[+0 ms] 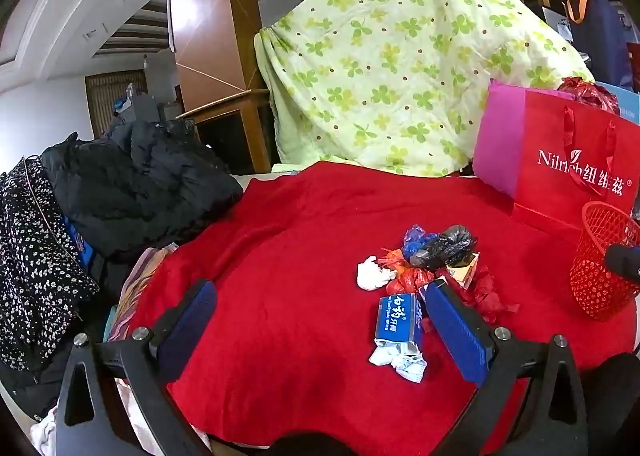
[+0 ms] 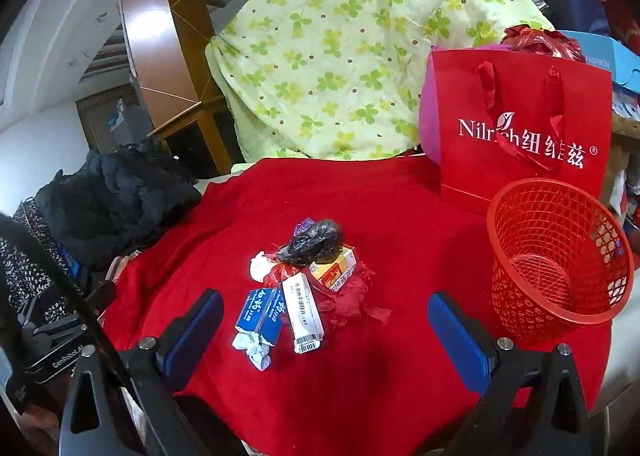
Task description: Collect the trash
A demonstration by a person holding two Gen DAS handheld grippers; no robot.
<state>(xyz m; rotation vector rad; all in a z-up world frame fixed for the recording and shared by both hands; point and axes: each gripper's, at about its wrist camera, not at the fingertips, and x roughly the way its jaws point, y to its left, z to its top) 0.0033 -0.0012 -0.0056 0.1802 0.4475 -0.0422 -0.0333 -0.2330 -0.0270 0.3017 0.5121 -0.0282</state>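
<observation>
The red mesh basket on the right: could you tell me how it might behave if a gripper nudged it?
The red mesh basket looks like thin openwork plastic and holds nothing visible, so it is probably light and would slide easily. It already leans on the soft red cloth, so it may tip.

Cluttered home interior: green clover-print quilt [image 1: 400,67] draped over wooden stair railing [image 1: 224,101], black padded jacket [image 1: 140,183] piled nearby.

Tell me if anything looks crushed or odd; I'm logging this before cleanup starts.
The blue box at the near edge of the trash pile is crushed and torn open at its near end, with crumpled paper spilling out. The red basket stands upright and looks empty.
</observation>
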